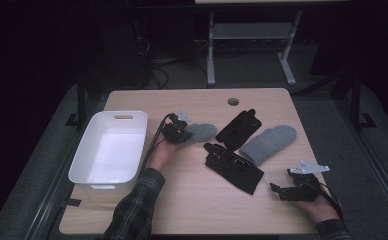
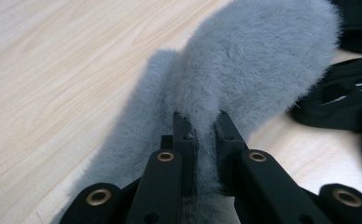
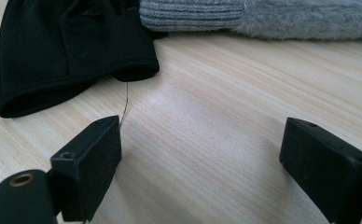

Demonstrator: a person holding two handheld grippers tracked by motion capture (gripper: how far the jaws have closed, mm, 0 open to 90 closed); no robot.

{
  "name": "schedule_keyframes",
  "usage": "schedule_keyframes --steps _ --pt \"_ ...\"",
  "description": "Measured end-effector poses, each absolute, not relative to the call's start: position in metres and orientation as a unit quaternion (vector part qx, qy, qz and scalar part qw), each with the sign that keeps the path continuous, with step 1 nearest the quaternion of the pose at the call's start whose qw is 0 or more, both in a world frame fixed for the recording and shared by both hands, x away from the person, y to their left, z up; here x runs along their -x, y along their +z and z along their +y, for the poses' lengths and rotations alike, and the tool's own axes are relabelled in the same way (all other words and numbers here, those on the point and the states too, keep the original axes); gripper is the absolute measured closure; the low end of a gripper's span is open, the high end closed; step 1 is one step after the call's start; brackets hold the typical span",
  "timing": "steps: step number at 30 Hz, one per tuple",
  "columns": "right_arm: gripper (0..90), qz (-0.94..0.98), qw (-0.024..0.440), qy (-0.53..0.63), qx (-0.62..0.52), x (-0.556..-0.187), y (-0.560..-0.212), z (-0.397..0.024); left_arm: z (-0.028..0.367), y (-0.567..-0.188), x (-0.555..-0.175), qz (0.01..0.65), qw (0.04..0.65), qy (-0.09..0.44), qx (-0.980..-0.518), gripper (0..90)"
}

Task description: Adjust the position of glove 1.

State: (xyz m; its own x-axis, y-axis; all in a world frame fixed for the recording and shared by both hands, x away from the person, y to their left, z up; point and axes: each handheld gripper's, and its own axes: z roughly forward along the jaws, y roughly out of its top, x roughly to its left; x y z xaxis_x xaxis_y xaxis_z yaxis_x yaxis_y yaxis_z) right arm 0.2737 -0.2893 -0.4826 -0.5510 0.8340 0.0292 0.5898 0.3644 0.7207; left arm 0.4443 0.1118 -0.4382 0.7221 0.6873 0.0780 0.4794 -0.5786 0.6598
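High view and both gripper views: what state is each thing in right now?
left gripper: shut on the grey mitten
grey mitten: pinched, lying on the table
second grey mitten: lying flat, untouched
black gloves: lying flat, untouched
white bin: upright, empty
right gripper: open, holding nothing
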Motion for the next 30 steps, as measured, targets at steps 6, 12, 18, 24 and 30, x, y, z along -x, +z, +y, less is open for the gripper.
schedule_keyframes --steps 6,12,18,24,30 --pt "12.4 0.807 0.174 0.351 -0.441 -0.274 -0.483 -0.289 0.110 -0.416 -0.427 0.329 0.328 0.161 -0.871 82.9" --pt "12.4 0.807 0.174 0.351 -0.441 -0.274 -0.483 -0.289 0.106 -0.402 -0.402 0.313 0.325 0.153 -0.879 82.9" --pt "12.4 0.807 0.174 0.351 -0.441 -0.274 -0.483 -0.289 0.103 -0.399 -0.368 0.292 0.330 0.129 -0.888 82.9" --pt "12.4 0.807 0.174 0.351 -0.441 -0.274 -0.483 -0.289 0.103 -0.401 -0.341 0.273 0.323 0.127 -0.897 82.8" --pt "12.4 0.807 0.174 0.351 -0.441 -0.274 -0.483 -0.289 0.103 -0.410 -0.316 0.259 0.314 0.121 -0.905 82.7"
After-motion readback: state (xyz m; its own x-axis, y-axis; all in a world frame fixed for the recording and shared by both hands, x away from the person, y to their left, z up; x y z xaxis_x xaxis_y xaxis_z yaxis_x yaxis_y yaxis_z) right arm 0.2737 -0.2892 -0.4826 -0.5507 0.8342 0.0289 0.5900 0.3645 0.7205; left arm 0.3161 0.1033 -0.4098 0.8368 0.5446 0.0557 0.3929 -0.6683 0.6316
